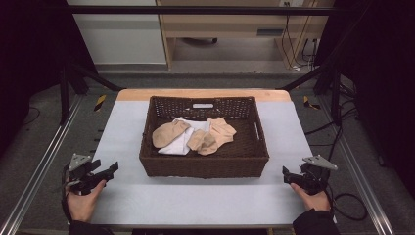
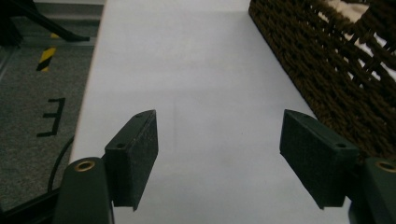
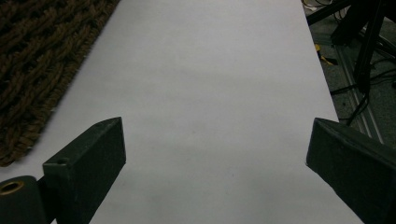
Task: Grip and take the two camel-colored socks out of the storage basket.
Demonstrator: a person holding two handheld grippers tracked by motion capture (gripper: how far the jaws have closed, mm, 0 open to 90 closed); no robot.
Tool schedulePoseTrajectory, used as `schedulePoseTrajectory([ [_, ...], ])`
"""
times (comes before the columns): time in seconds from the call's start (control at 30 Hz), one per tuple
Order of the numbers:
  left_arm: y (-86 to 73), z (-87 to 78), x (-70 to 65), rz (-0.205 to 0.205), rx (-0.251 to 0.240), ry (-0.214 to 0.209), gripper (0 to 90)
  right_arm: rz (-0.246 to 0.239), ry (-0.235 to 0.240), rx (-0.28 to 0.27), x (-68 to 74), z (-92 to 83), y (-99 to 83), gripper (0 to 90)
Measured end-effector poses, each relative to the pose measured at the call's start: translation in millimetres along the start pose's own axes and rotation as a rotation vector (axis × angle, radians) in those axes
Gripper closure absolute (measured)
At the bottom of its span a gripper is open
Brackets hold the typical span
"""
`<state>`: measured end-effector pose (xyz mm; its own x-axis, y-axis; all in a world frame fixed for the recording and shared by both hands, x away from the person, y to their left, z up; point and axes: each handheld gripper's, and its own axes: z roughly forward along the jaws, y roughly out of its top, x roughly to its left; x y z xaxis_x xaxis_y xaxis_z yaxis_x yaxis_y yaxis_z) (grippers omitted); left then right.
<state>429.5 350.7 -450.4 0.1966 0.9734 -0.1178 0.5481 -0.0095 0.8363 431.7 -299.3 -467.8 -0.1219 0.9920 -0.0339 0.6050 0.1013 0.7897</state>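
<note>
So here's where I've got things: the basket (image 1: 204, 159) sits in the middle of the high view on the white table (image 1: 195, 198), dark brown wicker with a handle slot in the far wall. Inside it there's a pile of socks, 1 white sock (image 1: 177, 142) lying under a few tan socks (image 1: 215, 134), all bunched toward the upper half of the basket floor. My left gripper (image 1: 108, 171) is down in the lower left of the frame, near the basket's front left corner but apart from it, hovering over bare table. Its own camera shows both pads spread wide with nothing between them, just white tabletop, and the basket's woven wall running along the upper right of that frame. My right gripper (image 1: 288, 176) mirrors it in the lower right of the high view, just off the basket's front right corner, not touching it. In its own camera the jaws are also wide apart and empty, table between them, with the wicker wall showing in the upper left of the frame and some cables and frame legs on the floor at the upper right. Neither tool has hold of anything; the socks are all sitting in the basket.
</note>
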Motion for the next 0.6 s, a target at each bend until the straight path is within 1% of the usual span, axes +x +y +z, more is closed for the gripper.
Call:
schedulePoseTrajectory([
  [0.1,5.4,-4.3,1.8,-0.020,-0.021,-0.015,29.3,-0.011,-0.005,-0.009,1.5,-0.9,0.2,5.2],
  [0.13,10.1,-7.2,1.9,-0.040,-0.039,-0.030,29.5,-0.010,-0.006,-0.012,1.5,-0.6,0.2,5.4],
  [0.17,10.1,-7.2,1.9,-0.040,-0.039,-0.030,30.2,-0.002,-0.016,-0.021,1.8,0.1,-0.4,5.0],
  [0.23,15.9,-8.9,1.2,-0.049,-0.054,-0.047,30.6,-0.001,-0.019,-0.018,2.0,0.9,-0.7,5.0],
  [0.27,21.5,-9.8,-0.5,-0.042,-0.064,-0.053,30.9,-0.003,-0.028,-0.024,2.5,0.8,-1.1,5.3],
  [0.3,21.5,-9.8,-0.5,-0.042,-0.064,-0.053,31.2,-0.003,-0.028,-0.024,2.5,0.8,-1.1,5.3],
  [0.37,30.3,-10.8,-4.2,-0.033,-0.077,-0.070,31.2,0.008,-0.037,-0.059,2.6,-2.9,-0.6,4.9],
  [0.4,33.6,-11.3,-5.6,-0.029,-0.082,-0.078,31.3,0.017,-0.034,-0.071,2.8,-4.2,-0.5,4.9],
  [0.43,33.6,-11.3,-5.6,-0.029,-0.082,-0.078,31.3,0.017,-0.034,-0.071,2.8,-4.2,-0.5,4.9],
  [0.47,40.6,-13.0,-9.1,-0.026,-0.101,-0.092,31.3,0.024,-0.031,-0.090,2.5,-6.5,-0.1,4.9],
  [0.53,48.5,-14.8,-13.3,-0.024,-0.116,-0.111,31.4,0.041,-0.027,-0.108,2.0,-8.2,0.0,4.8],
  [0.57,48.5,-14.8,-13.3,-0.024,-0.116,-0.111,31.5,0.041,-0.027,-0.108,2.0,-8.2,0.0,4.8],
  [0.6,52.6,-15.7,-15.9,-0.020,-0.125,-0.112,31.9,0.045,-0.026,-0.115,1.5,-8.2,-0.5,4.8],
])
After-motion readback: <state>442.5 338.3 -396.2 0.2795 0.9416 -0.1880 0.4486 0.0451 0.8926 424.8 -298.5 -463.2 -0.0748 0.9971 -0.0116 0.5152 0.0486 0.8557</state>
